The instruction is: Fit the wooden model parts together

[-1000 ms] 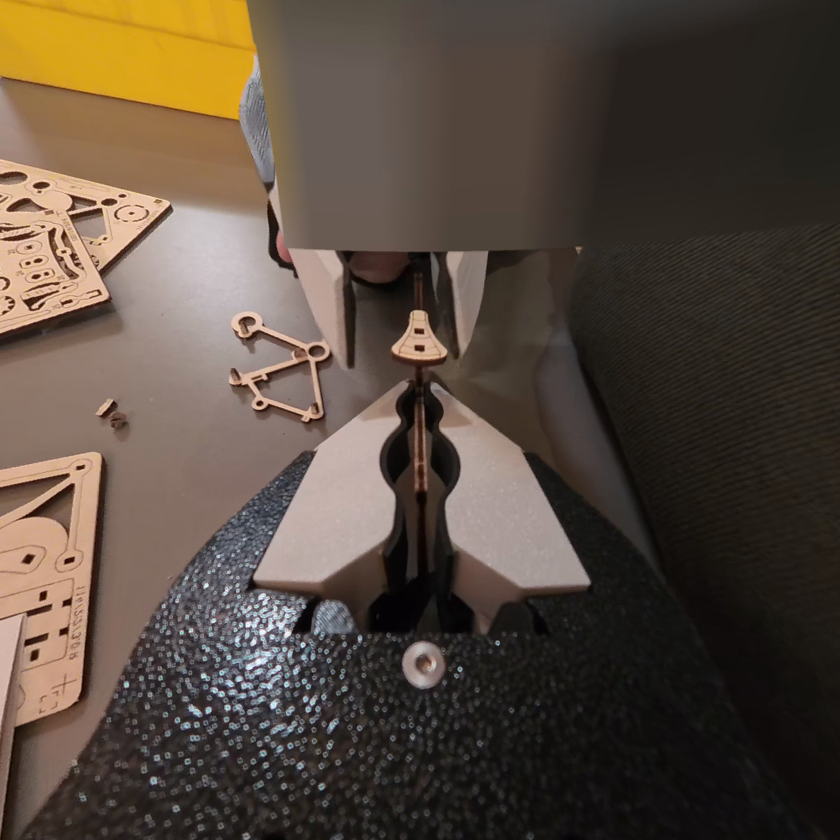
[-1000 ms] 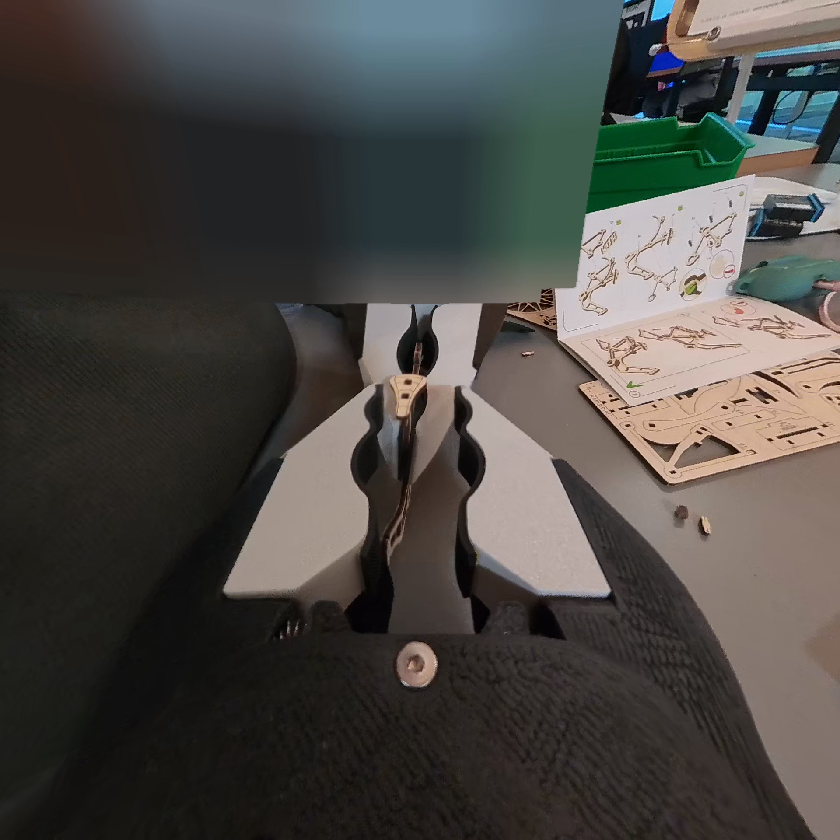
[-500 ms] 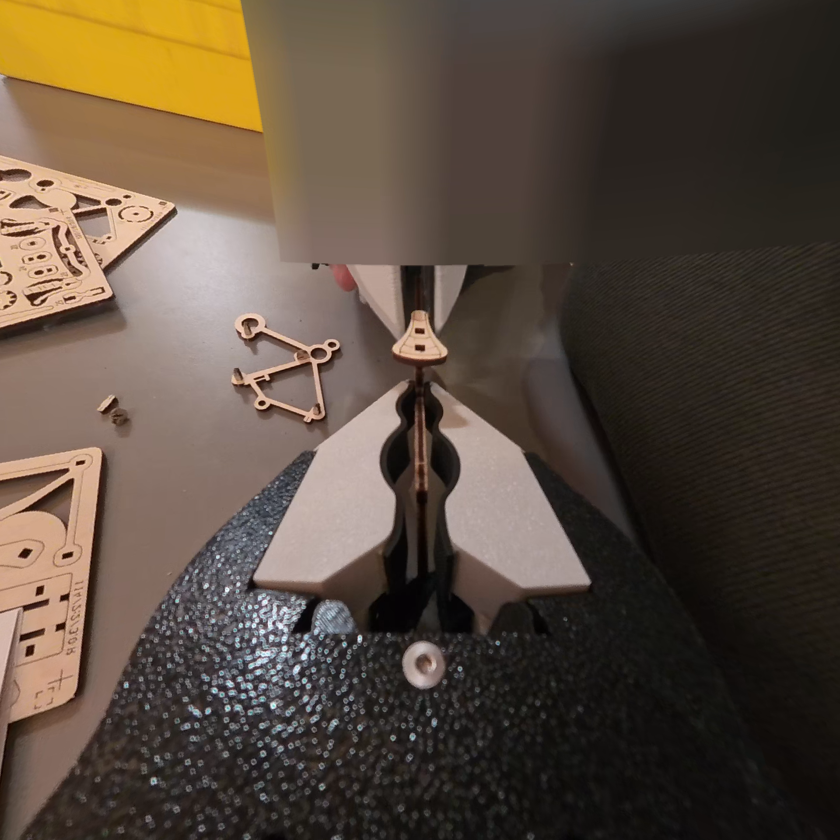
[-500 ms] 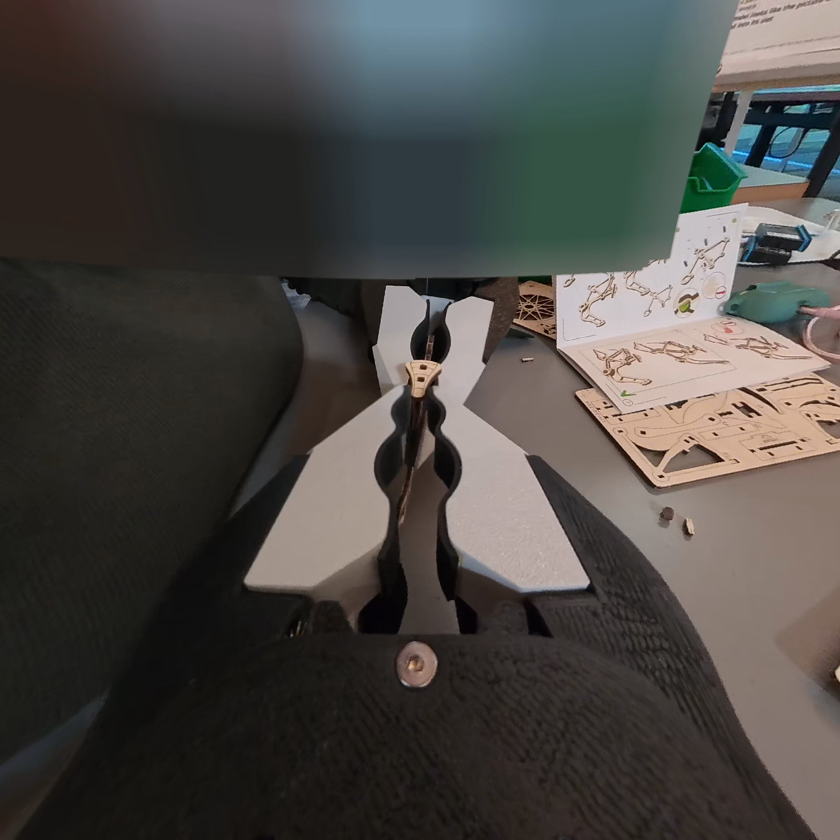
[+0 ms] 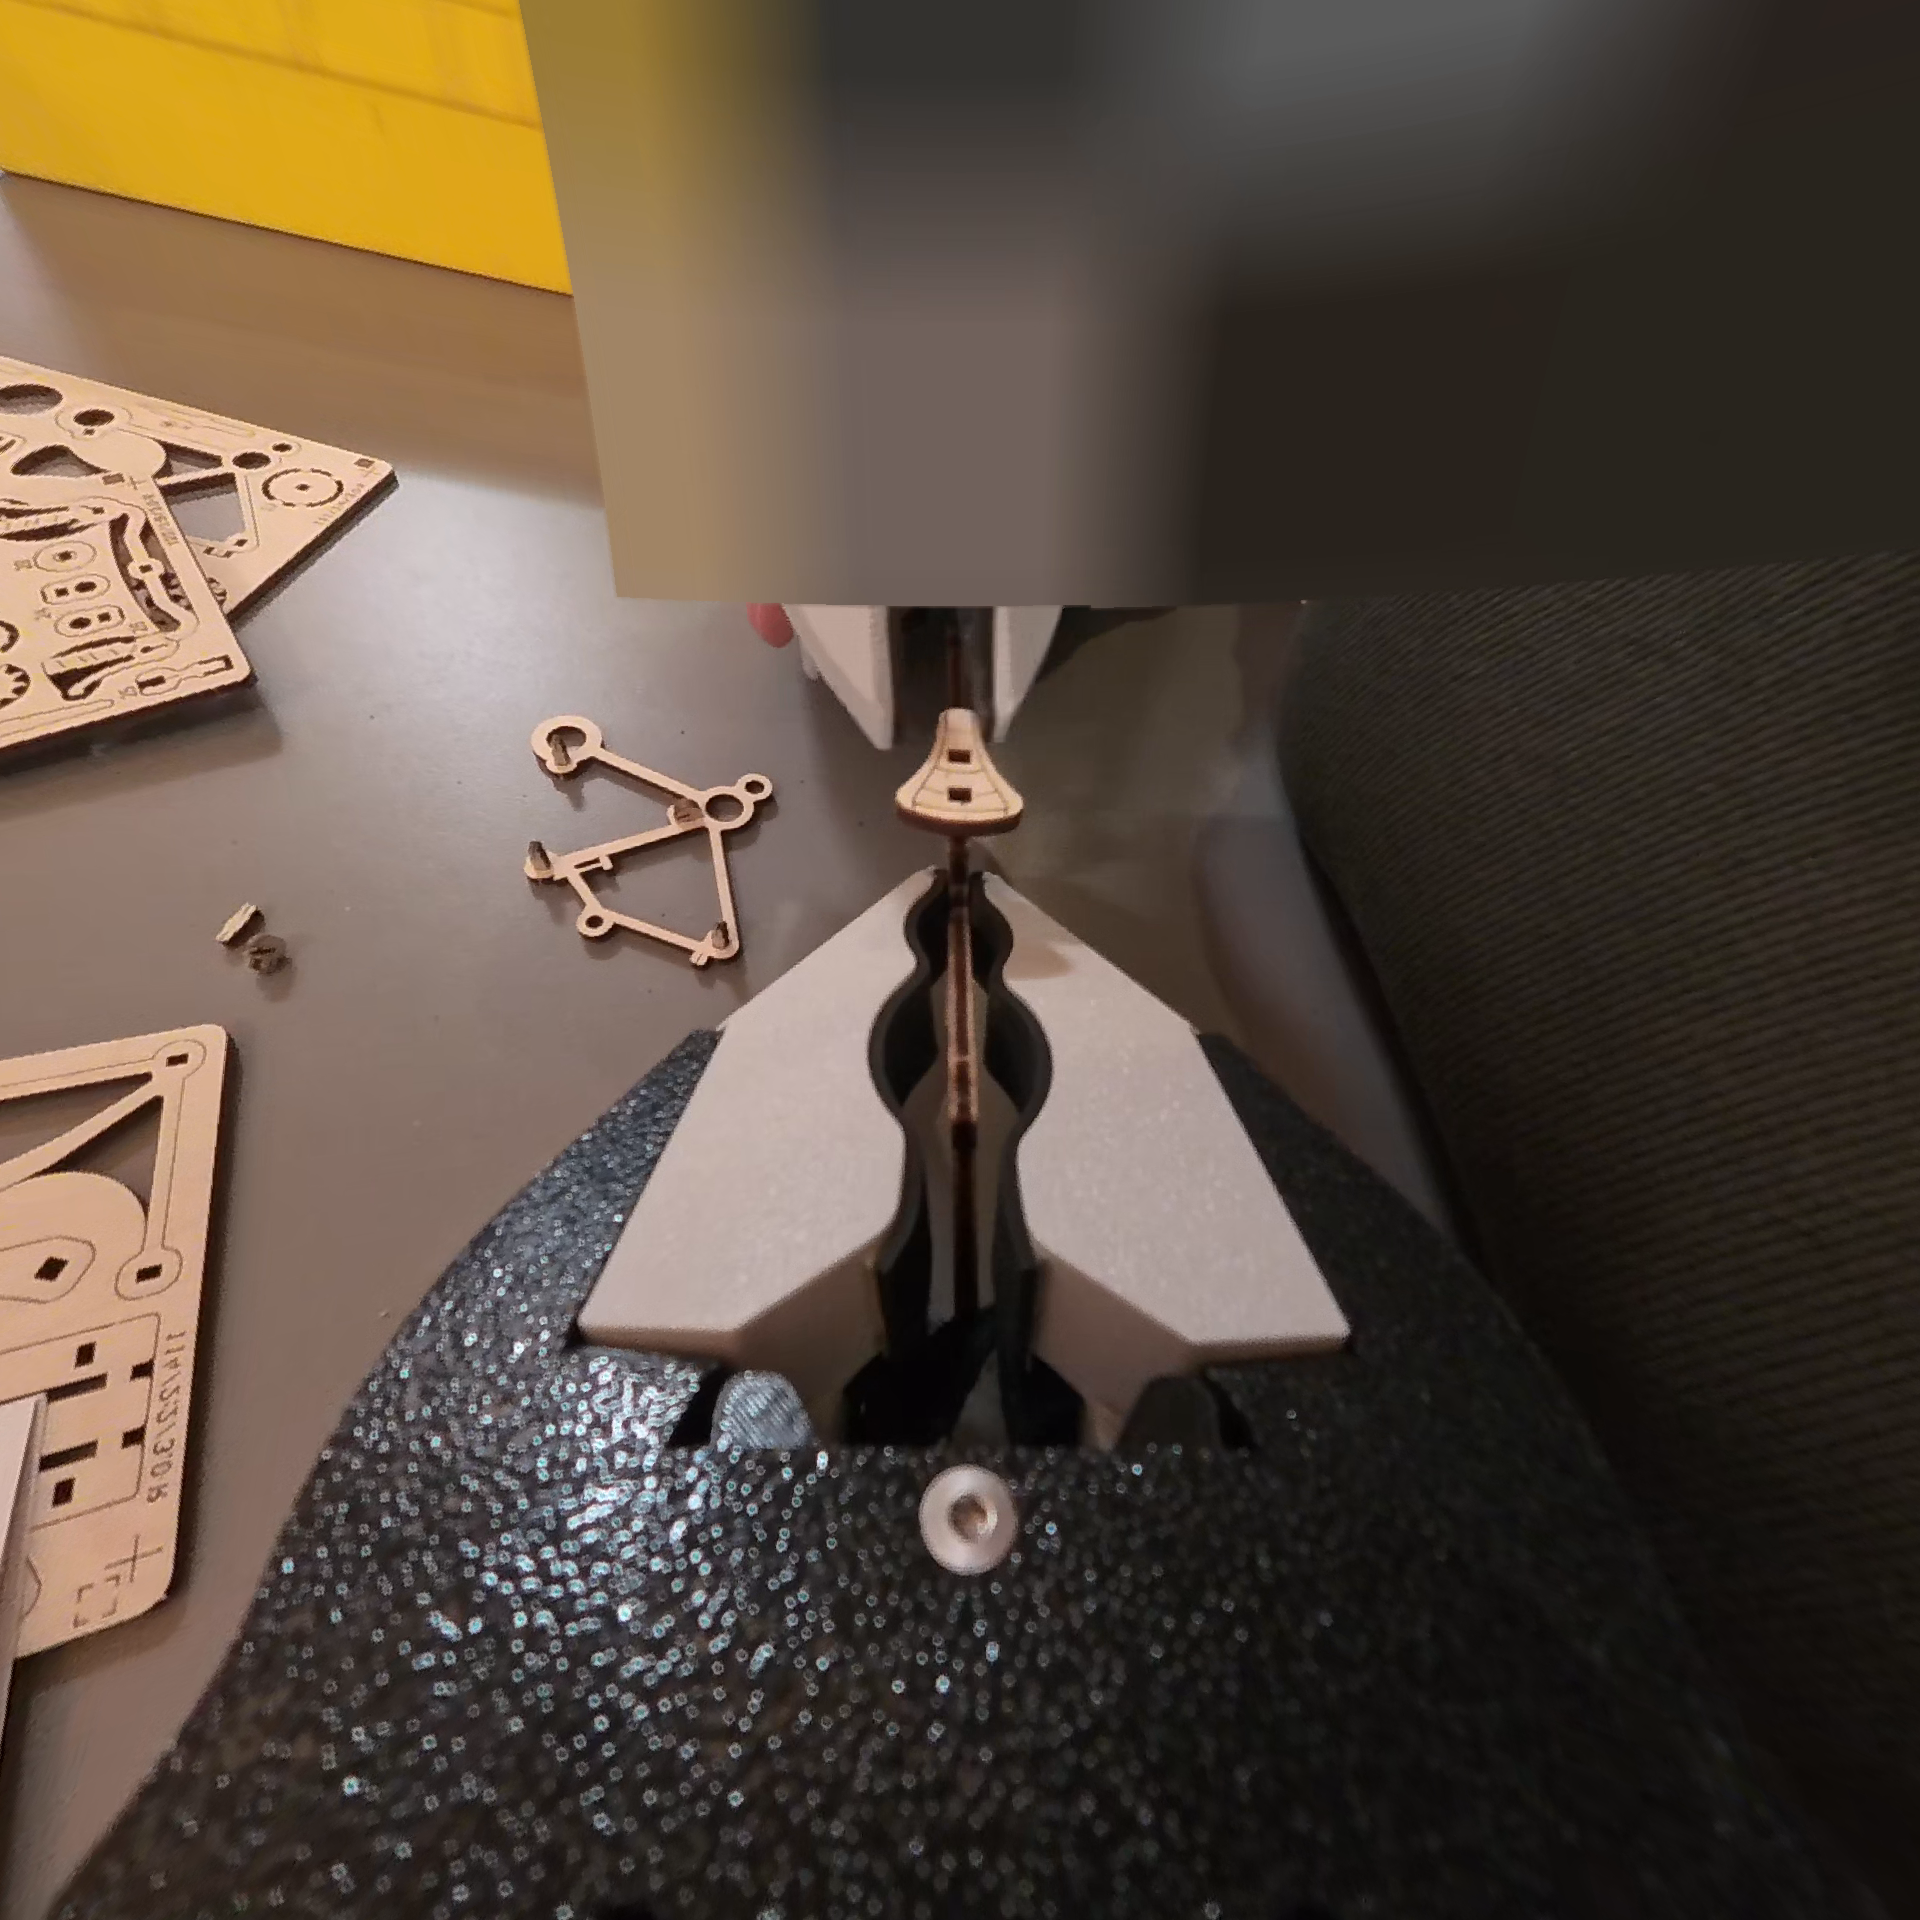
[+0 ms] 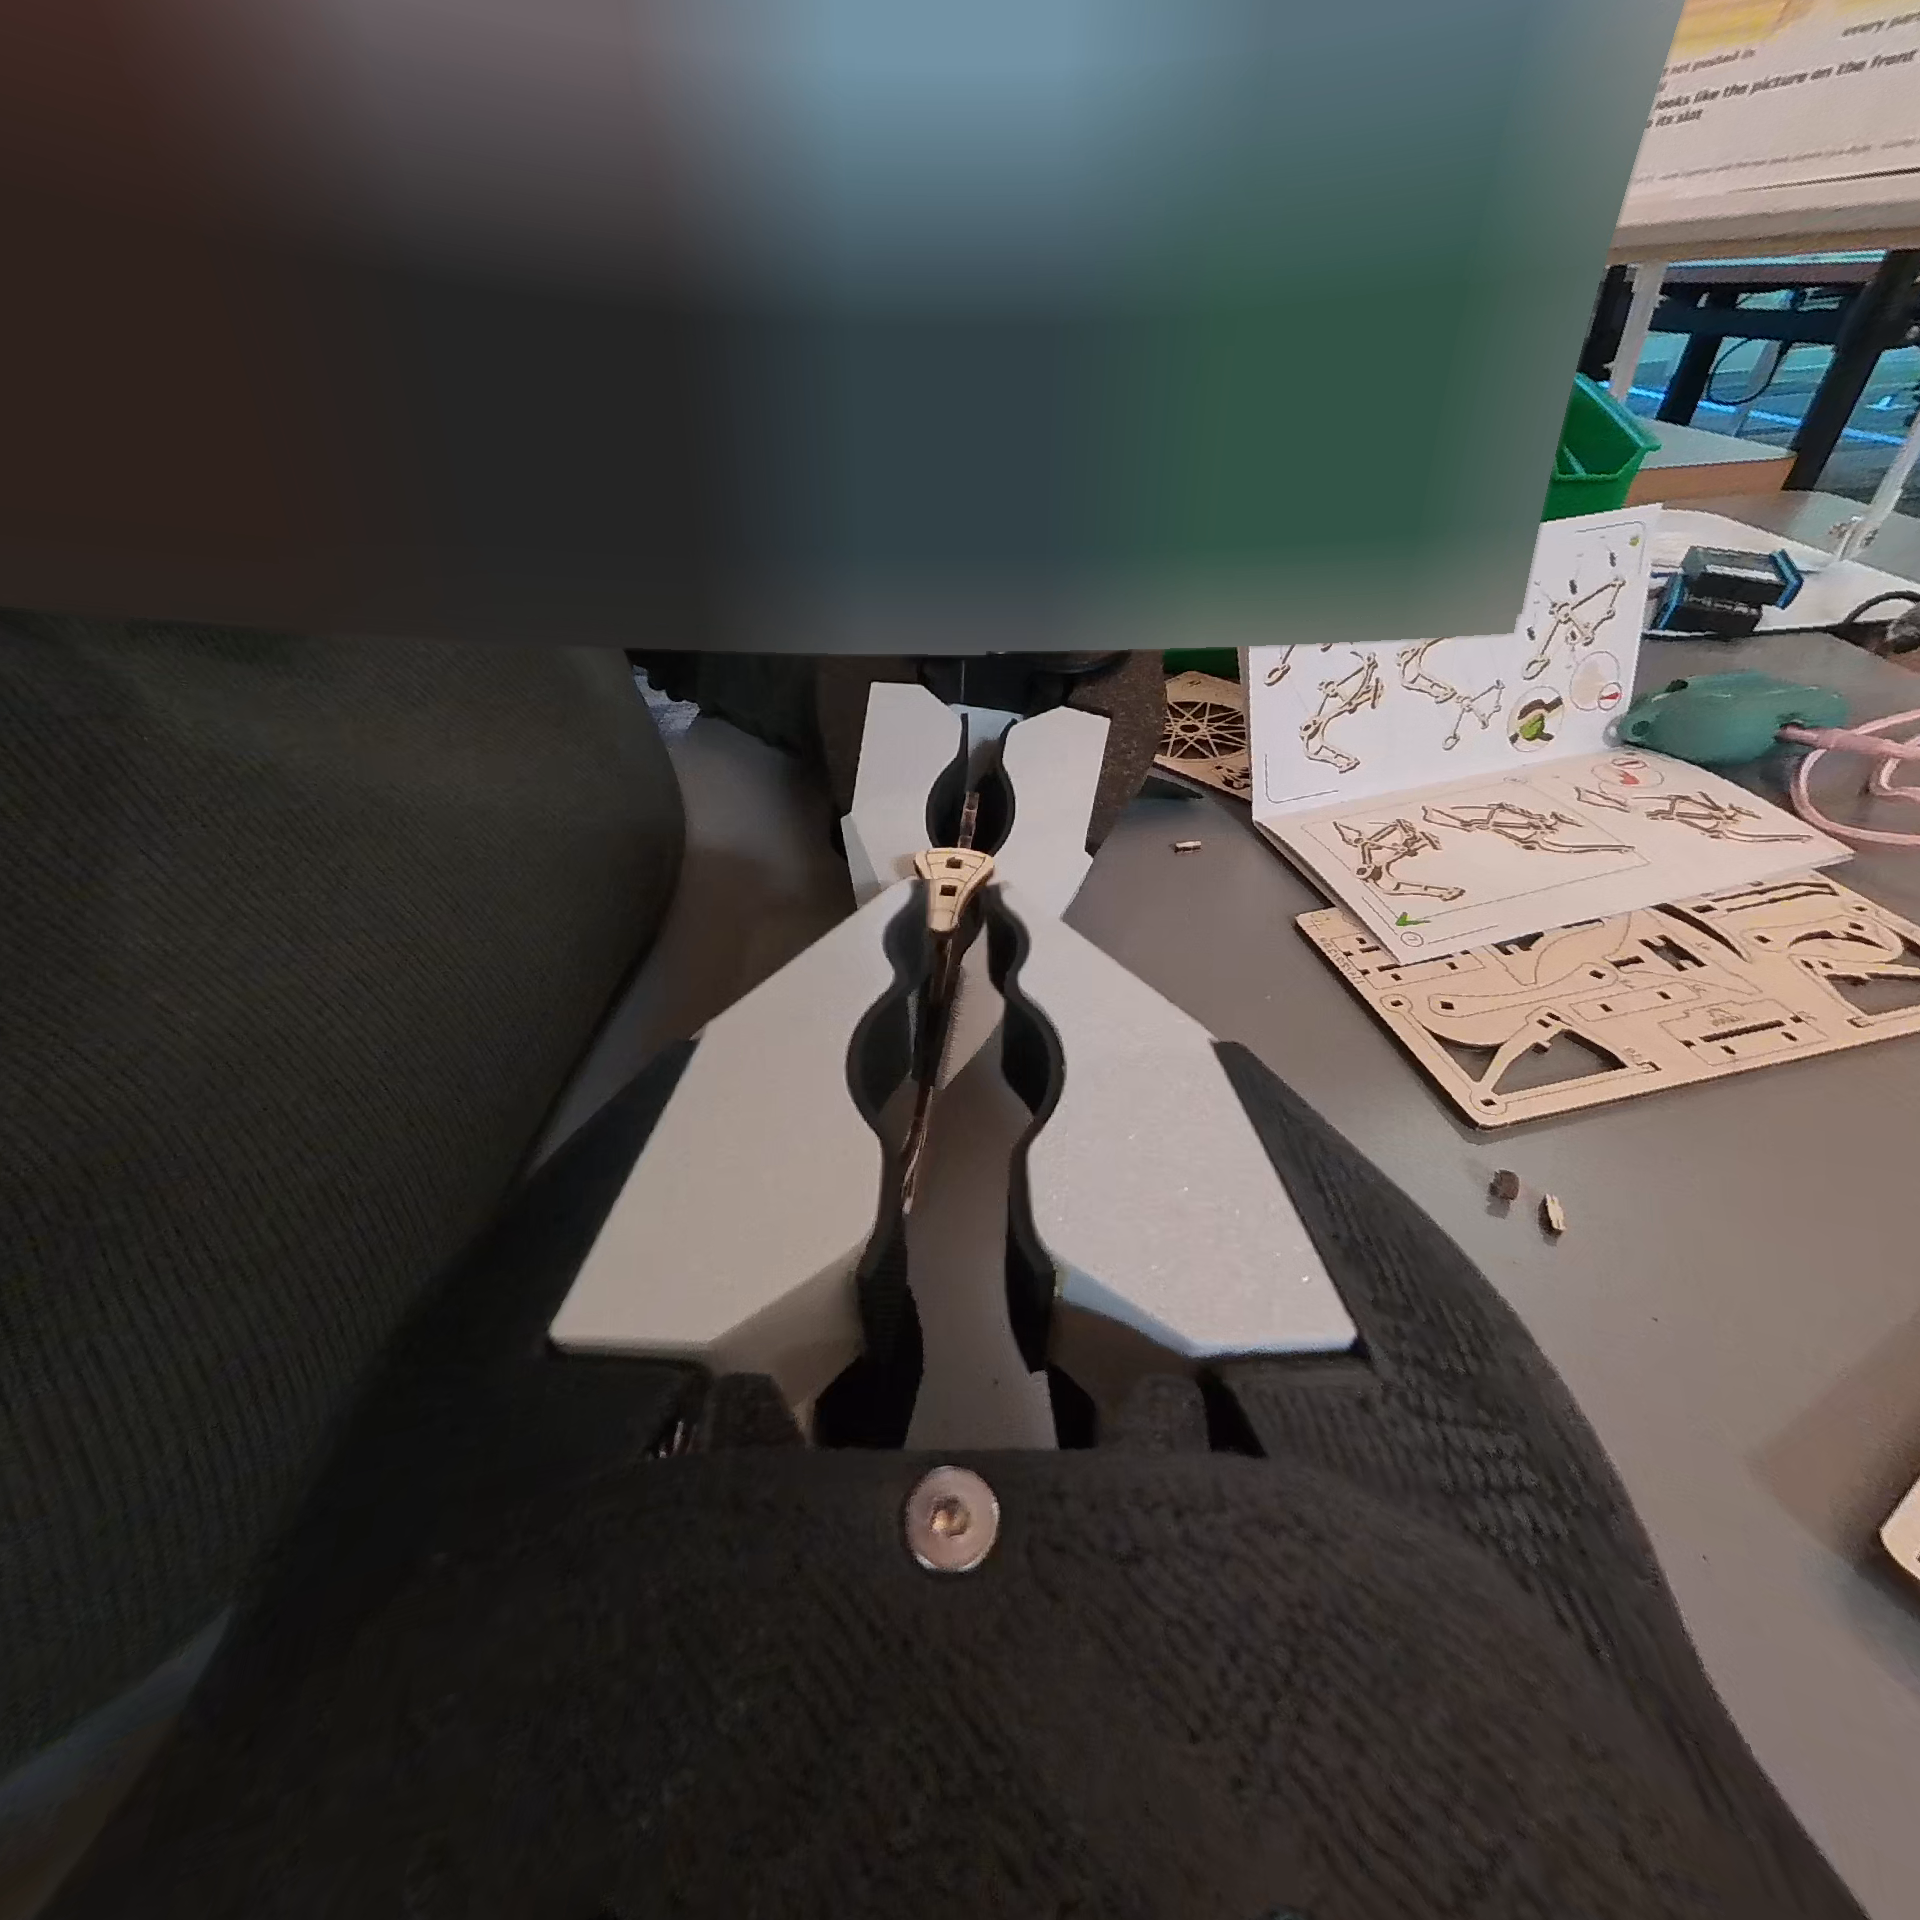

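My left gripper (image 5: 957,881) is shut on a thin wooden strip (image 5: 960,1023), seen edge-on. A small saddle-shaped wooden piece (image 5: 958,792) sits across that strip just past my fingertips. The strip runs on into the jaws of my right gripper (image 5: 943,681), which faces me. In the right wrist view the right gripper (image 6: 954,896) stands narrowly open around the strip (image 6: 928,1039), which leans on the left pad with a slit of gap beside it. The saddle piece (image 6: 952,837) lies at its fingertips, and the left gripper (image 6: 971,774) is just beyond.
Laser-cut wooden sheets (image 5: 99,582) (image 5: 94,1247) (image 6: 1662,997) lie on the grey table (image 5: 436,1039). A loose triangular frame part (image 5: 649,842) and small offcuts (image 5: 255,935) lie to the left. An open instruction booklet (image 6: 1507,800), a teal object (image 6: 1725,717) and dark fabric (image 6: 312,935) are nearby. The gap from one gripper's tips to the other's is roughly 5 centimetres. Left tips and right tips are each some 35 centimetres from the teal object (image 6: 1725,717).
The right gripper's jaws have narrowed around the wooden strip over the last second. The left gripper has kept its hold, and the saddle piece has stayed in place.
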{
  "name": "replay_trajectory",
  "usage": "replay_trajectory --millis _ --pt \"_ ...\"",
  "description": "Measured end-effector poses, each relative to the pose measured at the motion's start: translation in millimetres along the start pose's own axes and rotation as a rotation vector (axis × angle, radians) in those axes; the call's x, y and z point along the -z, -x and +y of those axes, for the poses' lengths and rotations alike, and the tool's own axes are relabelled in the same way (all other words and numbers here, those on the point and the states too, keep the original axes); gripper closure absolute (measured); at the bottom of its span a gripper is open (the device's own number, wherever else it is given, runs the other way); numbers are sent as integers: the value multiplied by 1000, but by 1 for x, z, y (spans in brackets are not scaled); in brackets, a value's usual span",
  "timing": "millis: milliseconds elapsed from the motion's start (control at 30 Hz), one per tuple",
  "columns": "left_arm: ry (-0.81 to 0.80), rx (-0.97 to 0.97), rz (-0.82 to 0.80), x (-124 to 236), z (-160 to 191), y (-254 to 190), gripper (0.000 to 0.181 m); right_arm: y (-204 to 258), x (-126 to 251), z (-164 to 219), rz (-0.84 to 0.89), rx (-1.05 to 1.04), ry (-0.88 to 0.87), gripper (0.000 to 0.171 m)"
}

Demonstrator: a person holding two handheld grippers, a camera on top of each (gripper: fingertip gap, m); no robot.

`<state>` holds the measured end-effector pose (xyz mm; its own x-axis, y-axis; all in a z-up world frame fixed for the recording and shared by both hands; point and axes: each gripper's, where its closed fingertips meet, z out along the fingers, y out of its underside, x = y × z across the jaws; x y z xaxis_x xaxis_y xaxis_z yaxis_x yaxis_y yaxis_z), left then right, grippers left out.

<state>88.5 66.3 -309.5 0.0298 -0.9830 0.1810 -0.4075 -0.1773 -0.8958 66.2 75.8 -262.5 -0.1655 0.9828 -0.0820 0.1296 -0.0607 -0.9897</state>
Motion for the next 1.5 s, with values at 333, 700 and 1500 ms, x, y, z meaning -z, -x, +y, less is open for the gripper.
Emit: replay_trajectory --millis 333,700,1500 --pt "-12 1 -4 1 -1 1 181 0 -3 3 6 17 20 167" --pt "-36 -21 -6 3 -4 -2 181 2 -4 2 8 36 12 168" --pt "-1 -31 -44 0 0 1 181 1 -2 5 13 12 83 166"
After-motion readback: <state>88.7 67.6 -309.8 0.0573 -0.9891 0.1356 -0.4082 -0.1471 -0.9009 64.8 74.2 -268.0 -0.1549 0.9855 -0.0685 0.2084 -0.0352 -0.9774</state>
